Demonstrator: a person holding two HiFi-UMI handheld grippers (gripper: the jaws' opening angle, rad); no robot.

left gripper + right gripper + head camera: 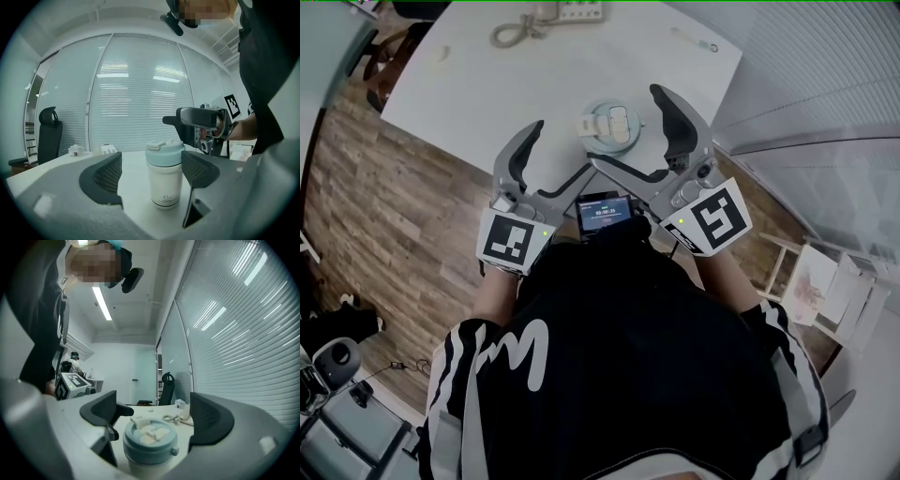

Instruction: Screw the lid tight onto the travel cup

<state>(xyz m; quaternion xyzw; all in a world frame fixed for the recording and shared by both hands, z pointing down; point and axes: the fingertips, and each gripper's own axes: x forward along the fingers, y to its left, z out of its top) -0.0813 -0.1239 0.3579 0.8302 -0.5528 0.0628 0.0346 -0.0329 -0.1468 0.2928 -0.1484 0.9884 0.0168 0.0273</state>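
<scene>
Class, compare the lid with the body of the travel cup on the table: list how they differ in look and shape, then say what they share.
Colour: the lid is pale blue, the cup body off-white.
Width: the lid is a little wider than the cup body beneath it.
Detail: the lid carries a raised flip tab; the cup body is smooth, with a small printed mark near its base.
Shared: both are round and stand upright together on the table.

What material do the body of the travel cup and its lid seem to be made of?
Cup body: smooth, cream white, with a soft sheen; probably coated metal or plastic.
Lid: pale blue, matte, with a moulded flip tab; probably plastic.
</scene>
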